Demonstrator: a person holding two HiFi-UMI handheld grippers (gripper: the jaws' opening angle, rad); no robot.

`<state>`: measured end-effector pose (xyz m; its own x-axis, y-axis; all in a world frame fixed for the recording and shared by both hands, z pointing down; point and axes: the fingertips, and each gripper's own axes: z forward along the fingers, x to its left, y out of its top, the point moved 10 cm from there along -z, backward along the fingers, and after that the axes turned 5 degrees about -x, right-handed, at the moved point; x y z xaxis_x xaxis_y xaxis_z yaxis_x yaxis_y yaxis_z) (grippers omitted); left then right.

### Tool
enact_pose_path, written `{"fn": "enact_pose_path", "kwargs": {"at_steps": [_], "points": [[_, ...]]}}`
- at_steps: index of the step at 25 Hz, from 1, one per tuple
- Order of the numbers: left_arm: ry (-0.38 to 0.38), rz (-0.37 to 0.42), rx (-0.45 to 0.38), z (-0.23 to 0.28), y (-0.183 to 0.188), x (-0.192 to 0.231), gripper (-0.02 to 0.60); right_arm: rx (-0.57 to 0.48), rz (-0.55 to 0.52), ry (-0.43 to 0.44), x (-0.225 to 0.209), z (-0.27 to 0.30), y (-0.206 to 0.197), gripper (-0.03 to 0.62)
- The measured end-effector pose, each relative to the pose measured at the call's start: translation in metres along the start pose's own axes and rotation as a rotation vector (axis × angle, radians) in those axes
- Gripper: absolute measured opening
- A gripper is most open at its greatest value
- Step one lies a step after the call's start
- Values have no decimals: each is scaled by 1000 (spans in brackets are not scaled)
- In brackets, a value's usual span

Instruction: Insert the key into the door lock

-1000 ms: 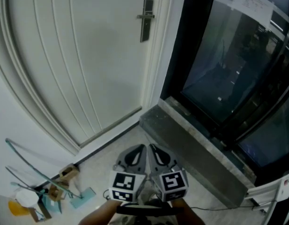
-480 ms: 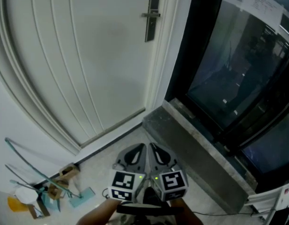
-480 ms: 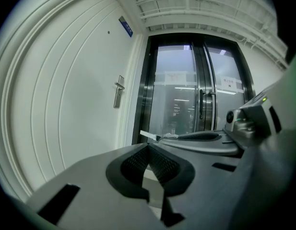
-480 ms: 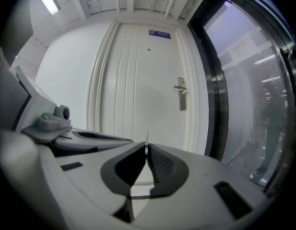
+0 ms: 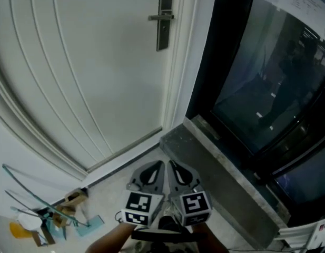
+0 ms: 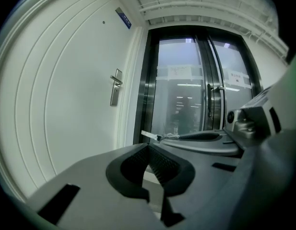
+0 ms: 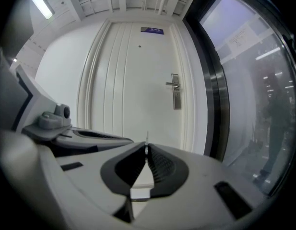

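— So, how many grippers?
— Two, side by side, low over the floor. The left gripper [image 6: 148,147] is pressed together on nothing. The right gripper [image 7: 146,150] pinches one key [image 7: 147,139], its thin blade poking past the jaw tips.
— And the lock?
— One lock [image 5: 163,20], on the single white door [image 5: 99,62], well apart from the key.

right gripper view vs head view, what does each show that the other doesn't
Only the right gripper view: the thin key pinched edge-on in the right gripper, and the small sign above the white door. Only the head view: floor clutter, the stone ledge and both marker cubes. Both: that door, its lever handle and the dark glazing.
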<state>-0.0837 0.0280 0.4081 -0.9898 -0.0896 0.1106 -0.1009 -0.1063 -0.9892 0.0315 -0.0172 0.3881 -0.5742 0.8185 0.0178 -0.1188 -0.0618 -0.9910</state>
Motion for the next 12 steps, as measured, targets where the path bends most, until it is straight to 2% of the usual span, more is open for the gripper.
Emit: {"fn": "enact_pose_path", "kwargs": {"at_steps": [12], "points": [[39, 39, 11, 92, 20, -27, 6, -30, 6, 41, -98, 28, 13, 14]]}}
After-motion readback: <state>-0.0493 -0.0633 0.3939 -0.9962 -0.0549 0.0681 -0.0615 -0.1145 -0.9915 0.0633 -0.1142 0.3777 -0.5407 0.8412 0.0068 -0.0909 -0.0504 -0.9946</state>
